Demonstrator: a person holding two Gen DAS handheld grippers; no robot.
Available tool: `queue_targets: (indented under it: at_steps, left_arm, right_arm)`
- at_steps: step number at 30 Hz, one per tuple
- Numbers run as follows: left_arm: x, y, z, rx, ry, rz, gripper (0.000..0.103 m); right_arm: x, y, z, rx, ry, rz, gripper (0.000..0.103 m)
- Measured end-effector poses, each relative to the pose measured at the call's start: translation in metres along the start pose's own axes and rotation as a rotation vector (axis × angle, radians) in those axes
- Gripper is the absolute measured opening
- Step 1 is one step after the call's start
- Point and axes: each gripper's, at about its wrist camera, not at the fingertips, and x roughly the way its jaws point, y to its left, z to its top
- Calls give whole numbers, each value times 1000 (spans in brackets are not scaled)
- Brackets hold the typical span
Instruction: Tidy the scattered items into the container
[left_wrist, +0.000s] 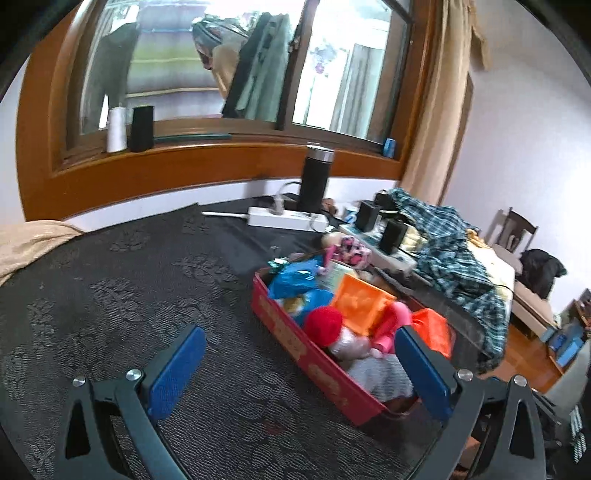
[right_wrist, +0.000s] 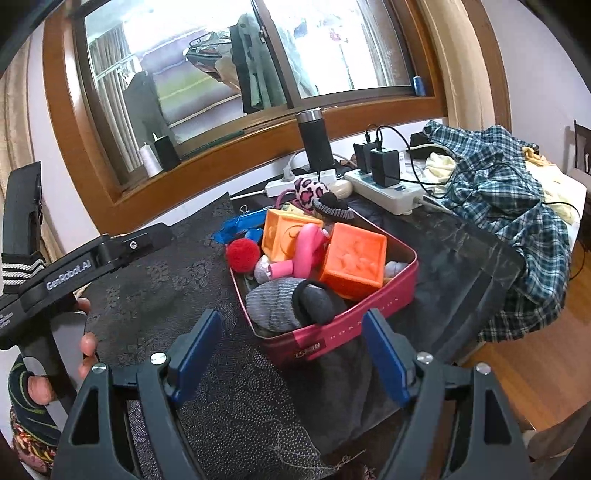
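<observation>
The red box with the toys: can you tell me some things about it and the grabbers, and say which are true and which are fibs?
1. The red box is empty. False: it is piled with toys and socks.
2. Two orange blocks are in the box. True.
3. The right gripper is squeezing a grey sock. False: its jaws stand open with nothing between them; the sock lies in the box.
4. The left gripper is open and holds nothing. True.
5. The red pom-pom lies on the floor. False: it sits at the box's edge.
6. A black flask stands behind the box. True.
</observation>
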Motion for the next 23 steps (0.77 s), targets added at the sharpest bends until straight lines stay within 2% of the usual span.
queue_targets:
  at_steps: [5,9,17,23]
  left_arm:
    - [1,-7,-2,14,27,54,103]
    - [-2,-12,-5,37,34,52,103]
    - [-2,-37,-20,157,49,40,103]
    - [-4,-45,-26,214,3,76,103]
  right_arm:
    - [-5,0,-2,-6,-2,-8,82]
    - [-8,2,-2,-10,-11,-9,82]
    - [2,4,-7,4,17,-18,82]
    - [5,2,-9,8,23,-30,82]
